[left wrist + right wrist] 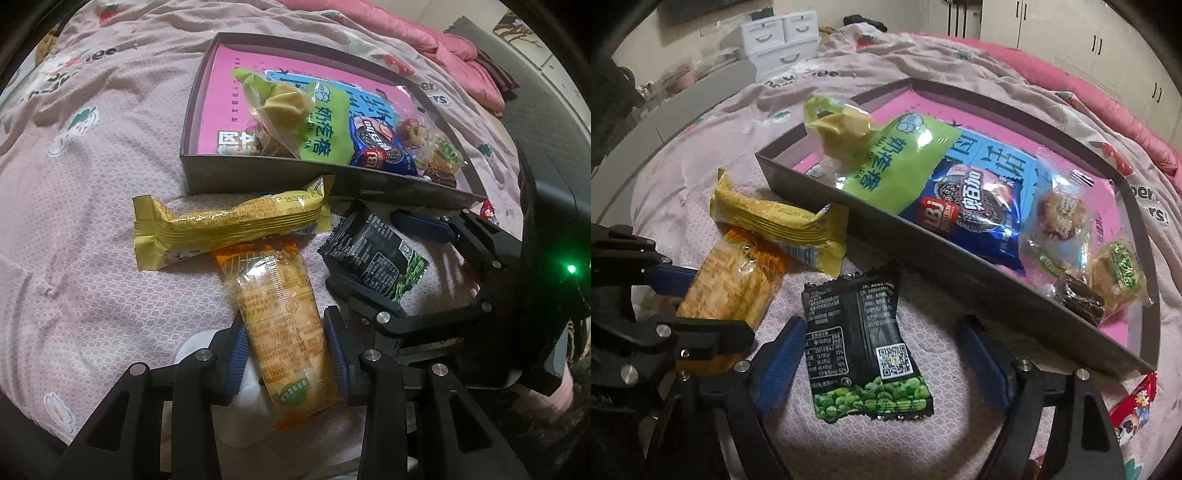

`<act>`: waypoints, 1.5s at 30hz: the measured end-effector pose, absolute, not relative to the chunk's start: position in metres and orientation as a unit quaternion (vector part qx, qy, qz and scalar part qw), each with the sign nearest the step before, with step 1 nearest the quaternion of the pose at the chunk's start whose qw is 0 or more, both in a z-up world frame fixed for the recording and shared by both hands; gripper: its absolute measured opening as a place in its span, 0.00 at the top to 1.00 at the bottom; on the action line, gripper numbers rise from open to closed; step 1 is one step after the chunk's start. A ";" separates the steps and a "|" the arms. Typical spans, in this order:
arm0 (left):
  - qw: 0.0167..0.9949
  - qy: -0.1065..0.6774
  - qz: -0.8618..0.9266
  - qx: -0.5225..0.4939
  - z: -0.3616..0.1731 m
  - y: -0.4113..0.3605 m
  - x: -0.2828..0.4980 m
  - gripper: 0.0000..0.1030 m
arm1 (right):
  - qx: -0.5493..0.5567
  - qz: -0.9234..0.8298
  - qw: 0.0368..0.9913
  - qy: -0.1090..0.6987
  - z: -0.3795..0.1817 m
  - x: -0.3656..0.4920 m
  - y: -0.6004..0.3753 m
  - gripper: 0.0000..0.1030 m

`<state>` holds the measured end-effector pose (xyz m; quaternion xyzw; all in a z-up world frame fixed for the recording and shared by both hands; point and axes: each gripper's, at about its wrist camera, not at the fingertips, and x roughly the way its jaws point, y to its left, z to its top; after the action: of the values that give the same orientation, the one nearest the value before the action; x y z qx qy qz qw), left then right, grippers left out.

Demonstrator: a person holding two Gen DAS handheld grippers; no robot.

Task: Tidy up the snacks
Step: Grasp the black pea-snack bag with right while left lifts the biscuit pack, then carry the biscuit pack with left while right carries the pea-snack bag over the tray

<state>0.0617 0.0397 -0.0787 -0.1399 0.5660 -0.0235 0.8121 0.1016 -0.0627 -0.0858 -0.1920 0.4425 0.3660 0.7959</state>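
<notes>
Left gripper (286, 360) clamps the orange cracker packet (284, 325) on the bedspread (92, 258). Right gripper (882, 363) stands apart, straddling the black pea packet (868, 350); only the right view shows a red wrapper (1134, 402) beside the box (960, 277).

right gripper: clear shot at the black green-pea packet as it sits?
Probably yes. The right gripper is open, and the black pea packet lies flat on the bedspread between its fingers, nothing on top. The box wall stands just behind it, apart.
</notes>
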 end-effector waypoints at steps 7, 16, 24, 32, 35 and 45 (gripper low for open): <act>0.812 0.567 -0.020 -0.138 -0.080 0.038 0.064 0.61 | -0.194 0.357 0.809 0.425 -0.087 0.094 -0.064 0.15; 0.815 0.565 -0.016 -0.131 -0.079 0.036 0.064 0.61 | -0.186 0.382 0.814 0.395 -0.072 0.086 -0.078 0.58; 0.820 0.558 -0.024 -0.129 -0.075 0.035 0.063 0.64 | -0.139 0.371 0.832 0.388 -0.054 0.080 -0.100 0.60; 0.830 0.542 -0.035 -0.126 -0.060 0.031 0.052 0.66 | -0.061 0.344 0.874 0.338 -0.016 0.083 -0.133 0.60; 0.837 0.532 -0.038 -0.123 -0.050 0.030 0.049 0.66 | -0.046 0.336 0.881 0.331 -0.010 0.088 -0.142 0.60; 0.853 0.506 -0.034 -0.126 -0.023 0.030 0.050 0.67 | -0.020 0.315 0.894 0.317 -0.003 0.096 -0.162 0.60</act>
<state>0.0503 0.0298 -0.0225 -0.1258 0.5058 -0.0337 0.8528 0.0963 -0.1616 -0.0028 -0.0197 0.3169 0.3154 0.8943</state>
